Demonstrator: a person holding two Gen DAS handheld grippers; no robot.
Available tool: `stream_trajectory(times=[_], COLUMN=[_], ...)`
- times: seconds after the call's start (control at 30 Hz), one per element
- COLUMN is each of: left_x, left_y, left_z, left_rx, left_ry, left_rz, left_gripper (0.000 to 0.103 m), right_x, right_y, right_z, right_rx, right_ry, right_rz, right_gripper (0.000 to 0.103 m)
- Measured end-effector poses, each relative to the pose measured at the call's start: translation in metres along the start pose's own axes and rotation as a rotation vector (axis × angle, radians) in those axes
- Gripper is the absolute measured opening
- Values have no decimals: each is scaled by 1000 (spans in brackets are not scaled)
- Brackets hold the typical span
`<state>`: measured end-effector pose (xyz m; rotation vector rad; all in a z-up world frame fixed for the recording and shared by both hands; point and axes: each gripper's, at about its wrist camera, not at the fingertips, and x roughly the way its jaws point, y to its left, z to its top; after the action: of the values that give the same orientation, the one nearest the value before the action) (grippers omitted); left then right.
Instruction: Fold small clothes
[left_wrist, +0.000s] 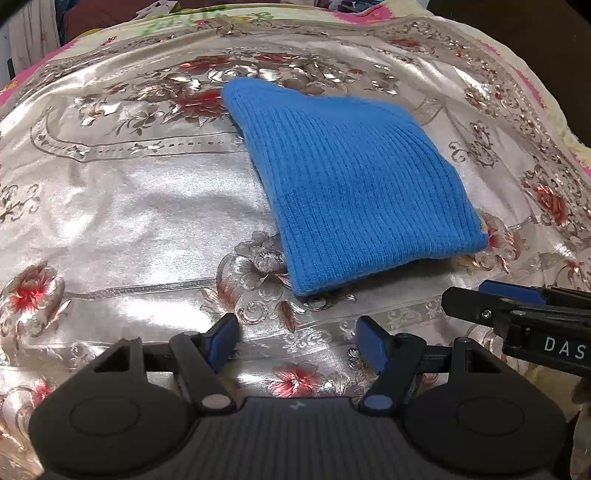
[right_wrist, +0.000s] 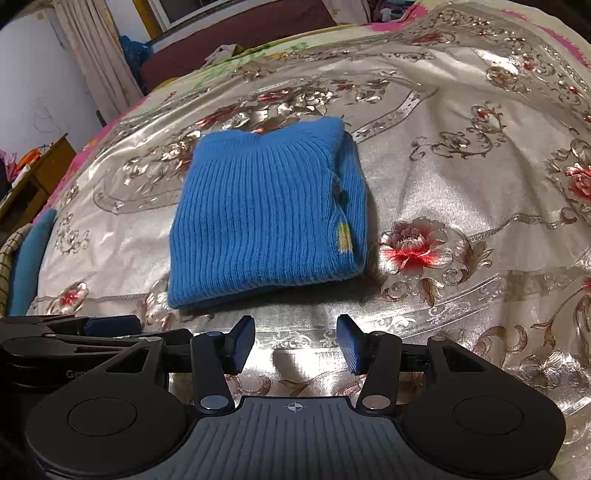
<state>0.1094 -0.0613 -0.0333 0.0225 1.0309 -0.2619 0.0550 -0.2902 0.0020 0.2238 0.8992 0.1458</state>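
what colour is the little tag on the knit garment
Yellow, on the blue knit garment's right edge tag; right wrist view shows it best.

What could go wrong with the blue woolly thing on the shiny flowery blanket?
The folded blue ribbed knit garment has loose layered edges on one side, so a one-layer pinch might undo the fold. The shiny floral satin bedcover looks slippery, so the bundle could slide. The open left gripper and right gripper sit close together and might bump.
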Motion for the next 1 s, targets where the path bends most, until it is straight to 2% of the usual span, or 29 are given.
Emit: stream_trajectory(times=[0.5,1.0], left_x=[-1,-1], left_y=[-3,-6], left_z=[0,1], left_rx=[5,16], left_ry=[-2,4], left_rz=[17,67], left_gripper=[75,81], right_x=[0,0], right_y=[0,-2], right_z=[-1,-5], right_rx=[2,4], right_ry=[-1,6], right_rz=[0,-7], right_gripper=[50,53])
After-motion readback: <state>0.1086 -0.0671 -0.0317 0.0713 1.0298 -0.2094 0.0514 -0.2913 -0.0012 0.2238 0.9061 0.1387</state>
